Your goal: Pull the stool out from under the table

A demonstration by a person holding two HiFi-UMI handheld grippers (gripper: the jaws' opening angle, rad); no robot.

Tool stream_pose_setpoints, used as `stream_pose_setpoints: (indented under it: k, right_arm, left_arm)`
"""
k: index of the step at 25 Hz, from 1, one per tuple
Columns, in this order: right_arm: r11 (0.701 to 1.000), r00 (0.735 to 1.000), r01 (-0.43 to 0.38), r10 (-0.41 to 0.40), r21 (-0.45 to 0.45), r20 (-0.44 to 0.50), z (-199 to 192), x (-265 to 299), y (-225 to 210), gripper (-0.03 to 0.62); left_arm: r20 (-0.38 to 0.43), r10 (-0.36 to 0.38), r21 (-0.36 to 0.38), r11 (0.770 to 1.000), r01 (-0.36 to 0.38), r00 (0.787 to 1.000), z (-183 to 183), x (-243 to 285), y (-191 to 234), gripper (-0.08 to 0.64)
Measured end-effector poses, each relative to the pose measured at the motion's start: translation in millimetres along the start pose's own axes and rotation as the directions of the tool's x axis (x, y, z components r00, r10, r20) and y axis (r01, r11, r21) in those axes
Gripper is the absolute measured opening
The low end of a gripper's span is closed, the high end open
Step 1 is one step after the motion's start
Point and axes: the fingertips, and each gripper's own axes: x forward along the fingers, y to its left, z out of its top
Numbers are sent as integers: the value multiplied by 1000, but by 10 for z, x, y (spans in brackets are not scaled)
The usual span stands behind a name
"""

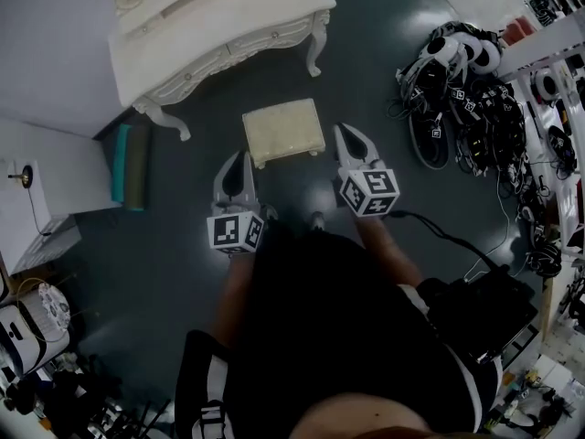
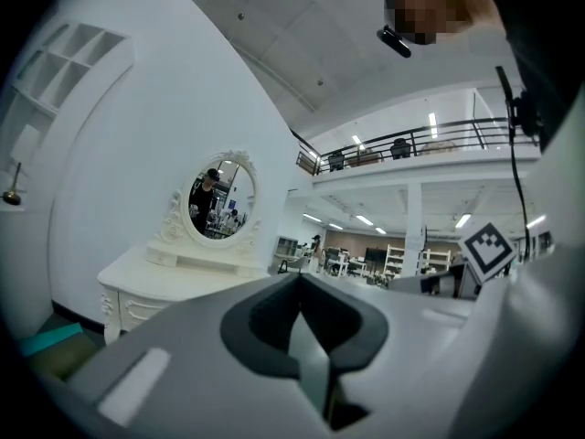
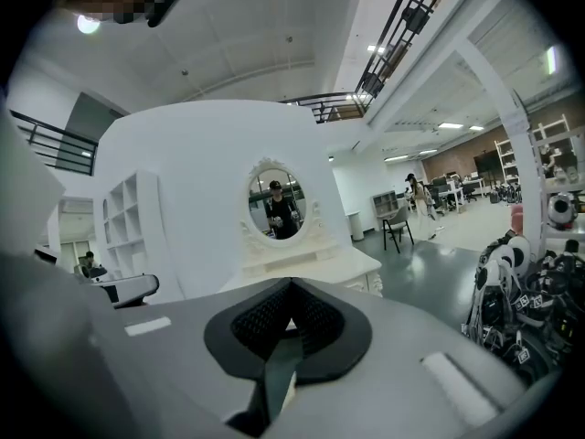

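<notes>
The stool (image 1: 284,129), a low seat with a cream cushion, stands on the dark floor in front of the white dressing table (image 1: 210,26) and apart from it. My left gripper (image 1: 243,159) is by the stool's near left corner, shut and holding nothing. My right gripper (image 1: 345,133) is beside the stool's right edge, also shut and empty. In the left gripper view the closed jaws of the left gripper (image 2: 300,278) point level at the dressing table (image 2: 174,277) and its oval mirror (image 2: 222,198). The right gripper (image 3: 291,284) faces the same table (image 3: 315,265). The stool is hidden in both gripper views.
A heap of headsets and cables (image 1: 475,90) lies on the floor at the right. A teal rolled mat (image 1: 128,163) sits left of the table, with boxes and gear (image 1: 37,327) at the lower left. A chair (image 3: 395,227) stands farther back in the hall.
</notes>
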Motion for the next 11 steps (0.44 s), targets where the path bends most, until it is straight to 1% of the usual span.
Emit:
stream_pose_setpoints:
  k: [11]
  right_arm:
    - [1000,1000,-2,2,-20,1,21,-57,13,-3]
  left_arm:
    - [-1,-5,2,1000,5,1000,15,-27,-42,9]
